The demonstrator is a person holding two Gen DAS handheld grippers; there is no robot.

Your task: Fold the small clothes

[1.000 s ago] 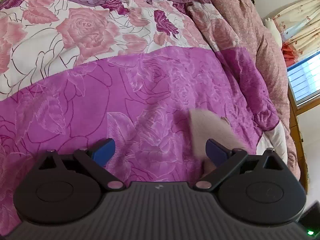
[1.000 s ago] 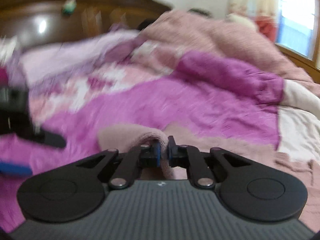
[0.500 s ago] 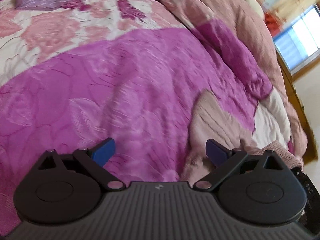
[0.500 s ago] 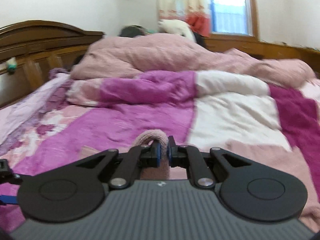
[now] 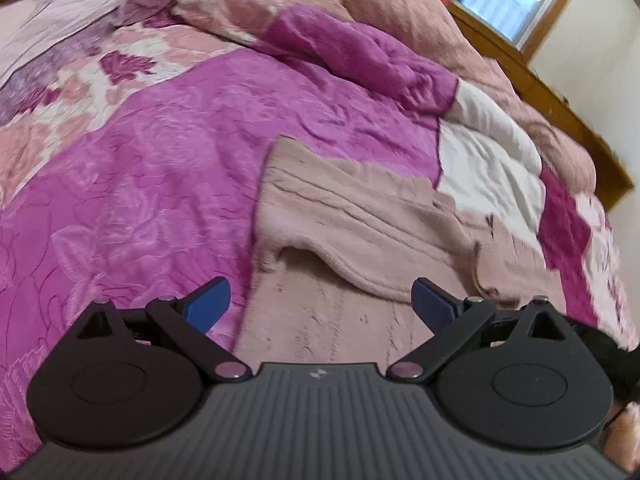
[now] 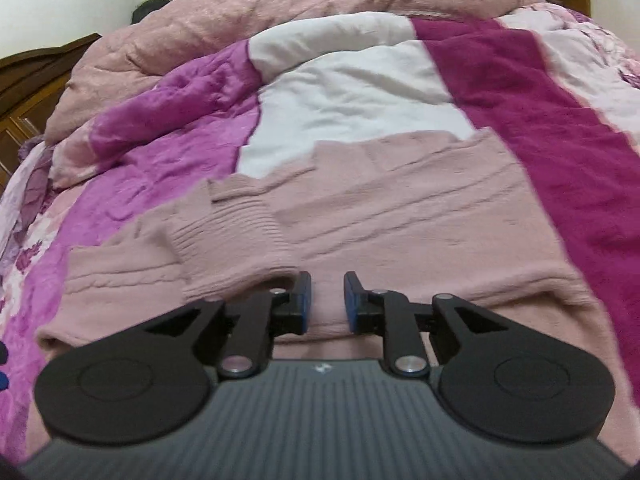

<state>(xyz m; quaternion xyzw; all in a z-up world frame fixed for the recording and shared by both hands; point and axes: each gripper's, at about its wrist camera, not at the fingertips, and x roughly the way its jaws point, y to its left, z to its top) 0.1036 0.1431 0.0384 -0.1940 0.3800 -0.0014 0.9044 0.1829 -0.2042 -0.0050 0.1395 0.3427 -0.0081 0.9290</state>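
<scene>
A pink knitted sweater (image 6: pixel 400 216) lies spread on the magenta floral quilt (image 5: pixel 160 168) of the bed, one ribbed cuff (image 6: pixel 228 220) folded onto its body. The right gripper (image 6: pixel 327 300) has just been opening, jaws slightly apart with nothing clamped between them. The left gripper (image 5: pixel 320 304) stands wide apart above the sweater's near edge.

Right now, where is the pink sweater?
The pink sweater lies flat on the magenta quilt, just ahead of the right gripper in the right wrist view, its ribbed sleeve cuff folded across.
</scene>
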